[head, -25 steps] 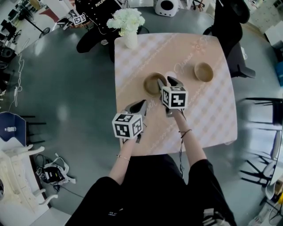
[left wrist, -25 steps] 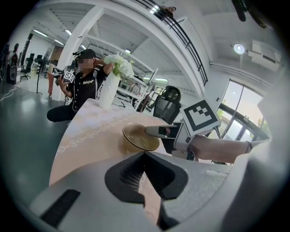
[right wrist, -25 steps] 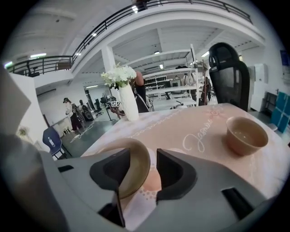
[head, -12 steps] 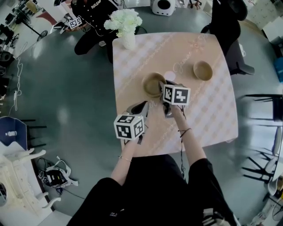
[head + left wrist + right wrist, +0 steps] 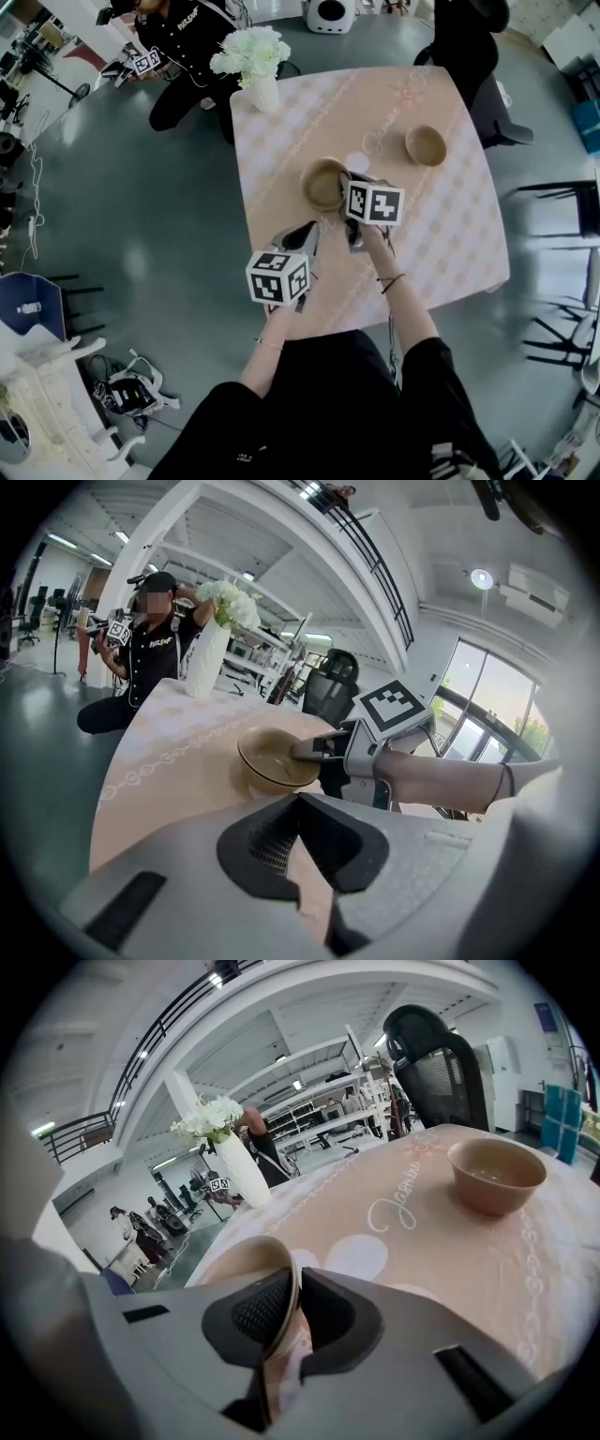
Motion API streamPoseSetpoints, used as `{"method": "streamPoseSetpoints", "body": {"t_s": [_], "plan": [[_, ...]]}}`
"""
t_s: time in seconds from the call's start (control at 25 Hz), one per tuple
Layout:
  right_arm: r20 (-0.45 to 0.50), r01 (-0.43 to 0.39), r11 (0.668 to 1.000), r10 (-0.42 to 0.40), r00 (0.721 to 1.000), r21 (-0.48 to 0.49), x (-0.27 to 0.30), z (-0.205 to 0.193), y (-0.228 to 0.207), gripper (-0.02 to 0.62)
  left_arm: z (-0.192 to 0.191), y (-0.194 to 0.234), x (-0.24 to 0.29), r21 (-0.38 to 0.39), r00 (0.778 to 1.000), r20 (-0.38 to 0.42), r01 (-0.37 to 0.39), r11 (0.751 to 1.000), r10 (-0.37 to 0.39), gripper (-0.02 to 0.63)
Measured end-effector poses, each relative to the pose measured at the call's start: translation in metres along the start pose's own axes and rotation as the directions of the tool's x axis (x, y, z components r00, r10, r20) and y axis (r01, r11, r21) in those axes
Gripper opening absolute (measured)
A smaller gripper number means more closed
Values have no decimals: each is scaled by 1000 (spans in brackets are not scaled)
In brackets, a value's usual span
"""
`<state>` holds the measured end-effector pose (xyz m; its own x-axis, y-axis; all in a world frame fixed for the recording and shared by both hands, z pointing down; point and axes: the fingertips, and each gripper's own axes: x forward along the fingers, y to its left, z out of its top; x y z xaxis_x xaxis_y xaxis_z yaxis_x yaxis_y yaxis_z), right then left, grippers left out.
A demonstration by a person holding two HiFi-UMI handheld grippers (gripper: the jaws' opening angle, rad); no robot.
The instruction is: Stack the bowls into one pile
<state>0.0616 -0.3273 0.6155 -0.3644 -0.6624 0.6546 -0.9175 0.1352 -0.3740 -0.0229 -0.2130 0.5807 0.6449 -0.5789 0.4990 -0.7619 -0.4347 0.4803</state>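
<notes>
Two tan bowls stand apart on the peach-clothed table (image 5: pixel 441 234). The near bowl (image 5: pixel 323 184) sits mid-table and shows close ahead in the left gripper view (image 5: pixel 272 757). My right gripper (image 5: pixel 347 184) is at its right rim. In the right gripper view the jaws (image 5: pixel 292 1283) are closing, with the bowl's thin wall (image 5: pixel 251 1255) pinched between the pads. The far bowl (image 5: pixel 427 144) stands alone to the right (image 5: pixel 495 1174). My left gripper (image 5: pixel 305 234) hovers nearer me, its tips (image 5: pixel 300 799) together and holding nothing.
A white vase of white flowers (image 5: pixel 255 67) stands at the table's far left corner. A person in black (image 5: pixel 178 37) crouches on the floor beyond it. A black office chair (image 5: pixel 473 56) stands at the far right side. Grey floor surrounds the table.
The right gripper's jaws have come together onto the near bowl's rim, and its marker cube has rolled a little. The left gripper has stayed where it was.
</notes>
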Motion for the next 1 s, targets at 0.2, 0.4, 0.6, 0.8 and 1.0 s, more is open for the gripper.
{"method": "streamPoseSetpoints", "body": {"t_s": [0.2,0.4,0.6,0.8,1.0], "plan": [[37,18,999,-19,999,36,-13,6,-7,21,2,-4,0,32,1000,5,29,999,-29,-3],[91,21,996,-29,995,87,-33,19,-20,21,8,-15,4,63,999,23,43,997,-44,-3],[132,23,993,-38,991,112,-55,35,-39,21,9,-34,9,76,998,17,54,996,-56,-3],[151,8,993,-27,988,121,-67,47,-59,20,8,-54,23,74,999,14,50,996,-51,-3],[175,-18,992,-3,985,122,-76,60,-78,21,14,-72,36,81,999,21,39,996,-41,-3]]}}
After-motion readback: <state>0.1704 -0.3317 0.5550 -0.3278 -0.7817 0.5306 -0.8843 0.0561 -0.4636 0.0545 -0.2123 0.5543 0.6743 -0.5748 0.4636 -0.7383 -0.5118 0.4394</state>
